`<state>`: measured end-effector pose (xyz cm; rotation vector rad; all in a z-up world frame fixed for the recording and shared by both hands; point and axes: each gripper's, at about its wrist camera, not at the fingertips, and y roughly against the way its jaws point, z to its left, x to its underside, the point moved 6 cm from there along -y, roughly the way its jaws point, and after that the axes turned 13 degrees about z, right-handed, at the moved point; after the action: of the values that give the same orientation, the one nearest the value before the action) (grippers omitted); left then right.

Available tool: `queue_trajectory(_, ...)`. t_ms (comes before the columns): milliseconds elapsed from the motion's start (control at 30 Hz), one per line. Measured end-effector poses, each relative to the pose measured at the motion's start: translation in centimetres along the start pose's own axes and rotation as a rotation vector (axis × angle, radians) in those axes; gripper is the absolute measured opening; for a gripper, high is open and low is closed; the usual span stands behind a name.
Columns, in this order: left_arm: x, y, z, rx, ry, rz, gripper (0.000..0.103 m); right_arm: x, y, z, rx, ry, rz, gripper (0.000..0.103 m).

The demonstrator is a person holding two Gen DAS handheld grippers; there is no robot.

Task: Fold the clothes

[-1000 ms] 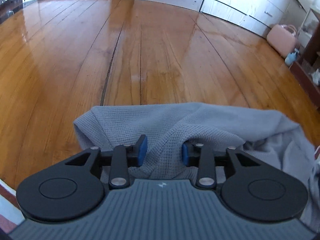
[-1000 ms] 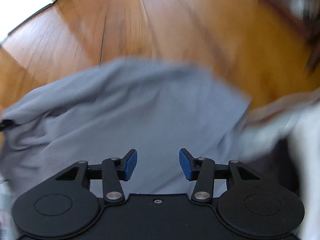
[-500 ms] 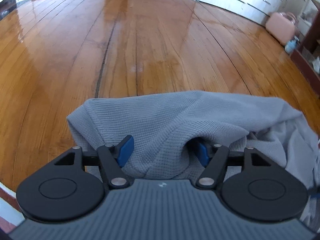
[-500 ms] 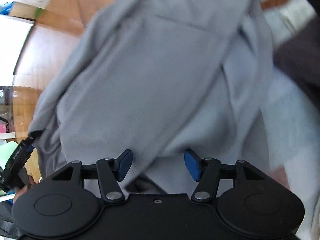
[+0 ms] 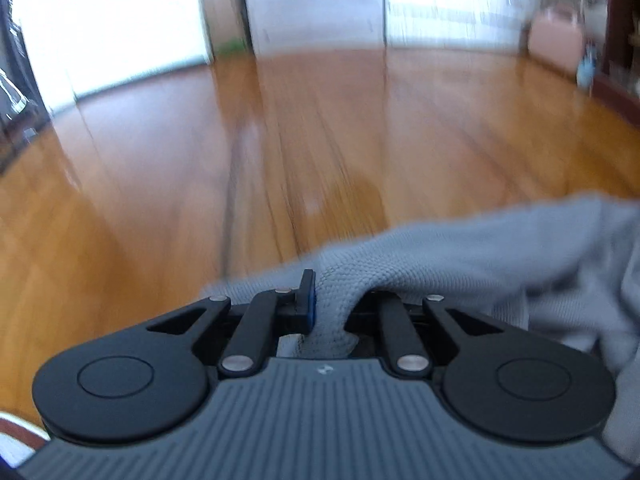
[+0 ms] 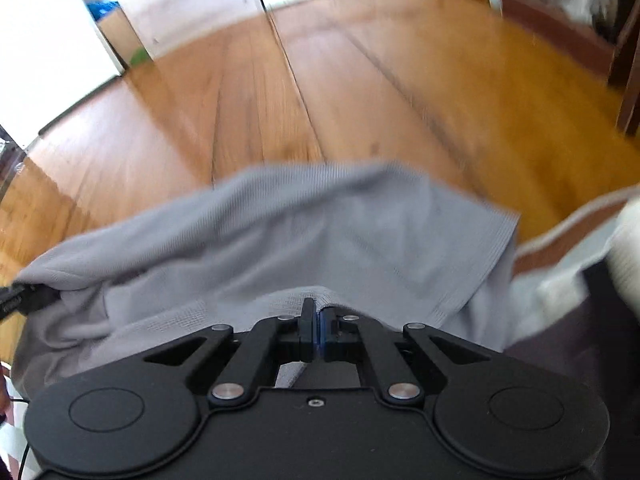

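Now left gripper (image 5: 334, 300) jaws closing on grey garment (image 5: 460, 256); right gripper (image 6: 318, 330) jaws clamped on it.

You are in a home, in a lived-in room. A glossy wooden plank floor (image 5: 360, 128) runs to white cabinet doors (image 5: 312, 4), and a pink bag (image 5: 556, 36) sits at the floor's far right edge.
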<state>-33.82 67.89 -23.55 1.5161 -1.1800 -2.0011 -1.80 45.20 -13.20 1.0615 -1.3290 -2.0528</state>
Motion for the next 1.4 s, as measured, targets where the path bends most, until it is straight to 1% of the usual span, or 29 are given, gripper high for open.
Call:
queue_trajectory(67,-1.2,2.3,1.6,-0.049,0.051,-0.086,0.01,0.0,2.1,-0.3,0.019,0.06,-0.042,0.003)
queue_trajectory(133,-1.9,4.3,3.4,-0.089,0.103,-0.145,0.01,0.4,4.7,-0.3,0.039,0.115,-0.094,0.003)
queue_trajectory(200,-2.2,6.6,5.8,-0.118,0.178,-0.184,0.01,1.7,7.6,-0.6,0.007,0.139,-0.128,0.003)
queue_trajectory(267,-1.9,9.8,8.5,-0.127,0.266,-0.235,0.01,3.8,9.7,-0.4,-0.093,0.163,-0.129,0.003)
queue_trajectory(367,-0.1,15.0,12.9,-0.125,0.421,-0.303,0.01,8.5,11.2,1.1,-0.229,0.282,-0.053,0.003)
queue_trajectory(400,0.7,15.5,14.4,-0.102,0.478,-0.281,0.01,10.0,11.0,1.4,-0.253,0.308,-0.012,0.003)
queue_trajectory(433,1.6,15.2,15.7,-0.059,0.527,-0.23,0.011,11.5,10.6,1.6,-0.276,0.333,0.033,0.003)
queue_trajectory(500,4.5,12.9,17.7,-0.002,0.593,-0.087,0.011,13.9,8.5,1.9,-0.298,0.365,0.168,0.003)
queue_trajectory(533,5.8,11.4,18.3,0.013,0.621,-0.003,0.011,14.7,7.1,1.9,-0.273,0.373,0.228,0.005)
queue_trajectory(567,7.1,9.8,18.5,0.009,0.642,0.075,0.01,15.2,5.7,1.9,-0.246,0.376,0.278,0.009)
queue_trajectory(600,8.4,8.2,18.6,0.01,0.663,0.151,0.01,15.3,4.6,1.8,-0.232,0.367,0.307,0.01)
queue_trajectory(633,9.1,7.1,18.7,0.052,0.692,0.196,0.01,15.3,3.6,1.8,-0.221,0.355,0.332,0.01)
queue_trajectory(667,9.3,6.5,18.6,0.101,0.716,0.204,0.01,14.9,3.0,1.6,-0.226,0.326,0.339,0.012)
queue_trajectory(700,9.4,6.0,18.6,0.144,0.735,0.212,0.01,14.3,2.6,1.3,-0.237,0.285,0.339,0.017)
queue_trajectory(733,9.1,6.0,18.5,0.136,0.717,0.204,0.011,13.6,2.2,0.9,-0.249,0.243,0.337,0.035)
queue_trajectory(767,8.8,6.1,18.3,0.128,0.697,0.196,0.011,12.7,1.8,0.5,-0.264,0.191,0.326,0.046)
queue_trajectory(800,8.7,6.3,18.1,0.111,0.672,0.189,0.011,11.9,1.0,0.1,-0.276,0.147,0.312,0.046)
queue_trajectory(867,8.5,6.2,17.8,0.112,0.657,0.183,0.011,11.2,1.1,-0.9,-0.299,0.097,0.293,0.046)
queue_trajectory(1000,9.2,5.2,18.4,0.159,0.709,0.202,0.011,11.0,0.9,-0.5,-0.3,0.087,0.31,0.048)
queue_trajectory(1067,9.3,4.9,18.6,0.172,0.73,0.199,0.011,11.6,-0.6,-0.3,-0.32,0.052,0.331,0.053)
queue_trajectory(1100,9.5,4.8,18.6,0.177,0.733,0.199,0.011,11.9,-1.7,-0.3,-0.347,0.015,0.351,0.055)
queue_trajectory(1133,9.3,4.5,18.5,0.176,0.73,0.201,0.011,12.2,-3.2,-0.2,-0.374,-0.024,0.377,0.062)
queue_trajectory(1167,9.3,4.4,18.4,0.177,0.727,0.204,0.011,12.5,-4.6,-0.1,-0.386,-0.054,0.411,0.063)
queue_trajectory(1200,9.3,4.3,18.3,0.178,0.725,0.207,0.011,12.7,-5.7,0.0,-0.386,-0.065,0.445,0.063)
queue_trajectory(1233,9.4,4.2,18.2,0.179,0.722,0.21,0.011,12.6,-5.9,0.3,-0.379,-0.056,0.44,0.063)
queue_trajectory(1267,9.4,4.1,18.1,0.179,0.719,0.212,0.011,12.5,-6.1,0.7,-0.373,-0.047,0.435,0.057)
queue_trajectory(1300,9.5,4.4,18.1,0.175,0.714,0.212,0.011,12.3,-6.1,1.0,-0.363,-0.032,0.424,0.045)
queue_trajectory(1333,9.5,4.4,18.0,0.172,0.708,0.208,0.011,11.7,-5.6,1.7,-0.337,0.014,0.386,0.012)
queue_trajectory(1400,9.2,4.4,17.7,0.171,0.692,0.198,0.011,10.7,-4.2,3.3,-0.291,0.122,0.327,0.01)
